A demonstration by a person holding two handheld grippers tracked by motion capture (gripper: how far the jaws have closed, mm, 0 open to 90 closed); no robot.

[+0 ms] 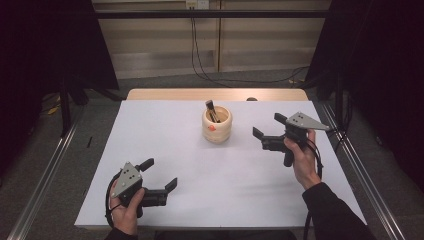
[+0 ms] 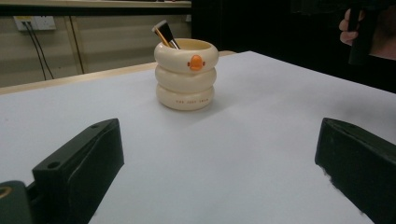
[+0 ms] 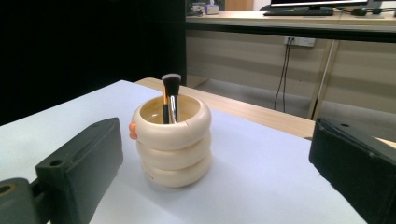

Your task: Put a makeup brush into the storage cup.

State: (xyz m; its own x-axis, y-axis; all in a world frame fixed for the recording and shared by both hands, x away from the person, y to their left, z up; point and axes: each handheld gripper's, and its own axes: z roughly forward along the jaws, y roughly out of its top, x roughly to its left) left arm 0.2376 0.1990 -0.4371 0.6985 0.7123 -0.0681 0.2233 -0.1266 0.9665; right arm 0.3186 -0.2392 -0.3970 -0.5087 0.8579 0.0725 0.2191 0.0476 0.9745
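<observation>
A lab or office test bay; black curtains (image 1: 45,45), aluminium floor rails (image 1: 42,175), wall sockets with trailing cables (image 2: 35,23), a monitor-topped desk (image 3: 289,21).

White table (image 1: 165,165) with a pale wooden strip along its far edge. Resting on it, toward the far middle — a cream ringed holder (image 1: 217,124) with an orange duck bill on its side, upright, with a makeup brush (image 1: 212,110) leaning inside.

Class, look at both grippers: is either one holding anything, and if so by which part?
Nothing is held. The left gripper and right gripper are both open, apart from the cream pot with the brush.
</observation>
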